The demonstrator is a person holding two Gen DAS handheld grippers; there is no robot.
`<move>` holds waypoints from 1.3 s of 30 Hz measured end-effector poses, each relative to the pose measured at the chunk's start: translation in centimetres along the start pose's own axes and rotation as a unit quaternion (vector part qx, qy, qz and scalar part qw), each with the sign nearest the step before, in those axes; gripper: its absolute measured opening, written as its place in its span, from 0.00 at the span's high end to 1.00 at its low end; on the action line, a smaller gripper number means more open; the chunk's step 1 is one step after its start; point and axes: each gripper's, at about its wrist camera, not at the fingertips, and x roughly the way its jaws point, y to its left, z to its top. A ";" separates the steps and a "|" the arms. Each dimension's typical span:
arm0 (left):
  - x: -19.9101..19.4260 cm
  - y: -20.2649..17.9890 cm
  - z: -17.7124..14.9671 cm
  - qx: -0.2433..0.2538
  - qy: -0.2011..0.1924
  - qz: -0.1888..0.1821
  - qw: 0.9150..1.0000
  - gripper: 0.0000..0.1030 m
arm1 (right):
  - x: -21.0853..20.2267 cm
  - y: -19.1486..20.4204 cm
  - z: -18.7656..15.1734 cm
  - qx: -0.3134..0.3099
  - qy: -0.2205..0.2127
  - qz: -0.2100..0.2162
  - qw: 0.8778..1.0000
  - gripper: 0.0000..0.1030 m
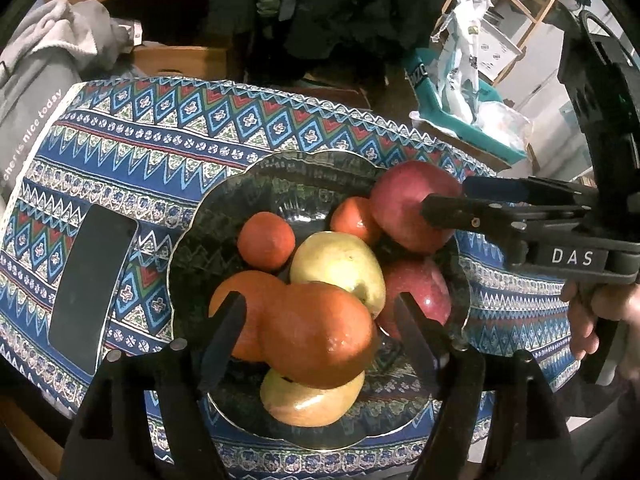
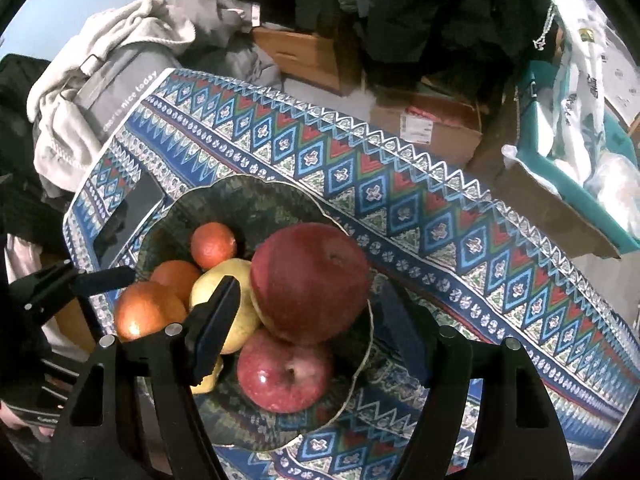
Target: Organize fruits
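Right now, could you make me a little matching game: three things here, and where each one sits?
Things:
1. phone
2. big red apple
3. front orange

Places:
A. between the prongs of the right tool
B. flat on the tablecloth, beside the bowl
C. between the prongs of the left tool

Pairs: 1-B, 2-A, 3-C

The bench [image 1: 132, 152] wears a patterned blue, red and white tablecloth [image 1: 280, 120]. Directly on the cloth sit a dark scalloped glass bowl [image 1: 280, 176] (loaded with fruit) and, just beside its left rim, a black smartphone [image 1: 94, 284] lying flat.
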 end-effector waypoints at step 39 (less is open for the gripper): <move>-14.6 -9.0 -1.7 0.098 -0.157 0.036 0.982 0.11 | -21.4 3.9 -7.5 -0.050 -0.225 -0.051 0.972 0.28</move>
